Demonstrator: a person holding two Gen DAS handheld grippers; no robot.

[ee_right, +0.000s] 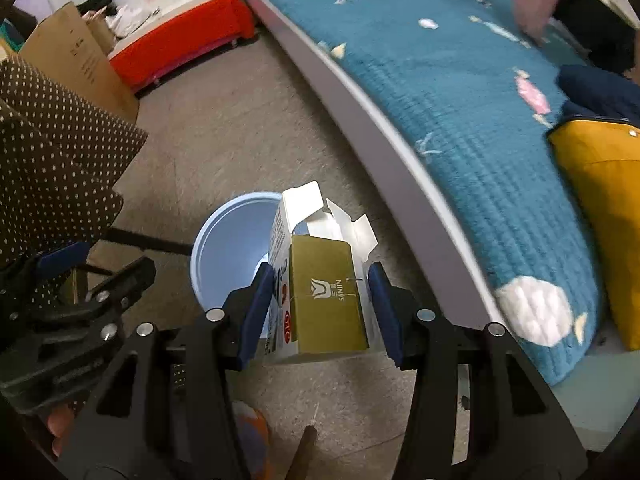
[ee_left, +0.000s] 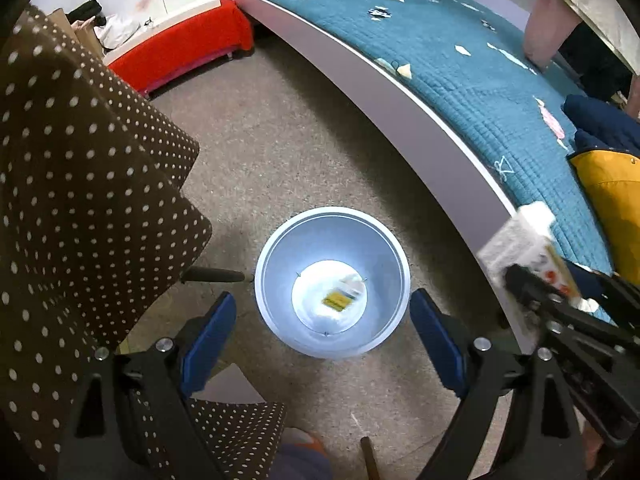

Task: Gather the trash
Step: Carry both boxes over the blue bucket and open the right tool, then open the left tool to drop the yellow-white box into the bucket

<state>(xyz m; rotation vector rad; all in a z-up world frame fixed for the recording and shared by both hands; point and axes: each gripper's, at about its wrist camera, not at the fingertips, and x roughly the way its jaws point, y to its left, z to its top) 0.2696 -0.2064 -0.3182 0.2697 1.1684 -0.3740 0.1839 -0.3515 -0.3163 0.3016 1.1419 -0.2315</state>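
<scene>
A pale blue round bin (ee_left: 332, 280) stands on the floor beside the bed, with a white and yellow wrapper (ee_left: 340, 298) on its bottom. My left gripper (ee_left: 322, 336) is open and empty, held above the bin's near rim. My right gripper (ee_right: 322, 304) is shut on an opened white and olive carton (ee_right: 324, 292), held above the floor just right of the bin (ee_right: 224, 256). The carton also shows blurred in the left wrist view (ee_left: 524, 248), at the right near the bed edge.
A bed with a teal quilt (ee_left: 460, 64) and a pale frame runs along the right. A yellow cushion (ee_right: 600, 200) lies on it. A brown dotted cloth (ee_left: 80, 200) hangs at the left. A red bench (ee_left: 188, 44) and a cardboard box (ee_right: 80, 56) stand further back.
</scene>
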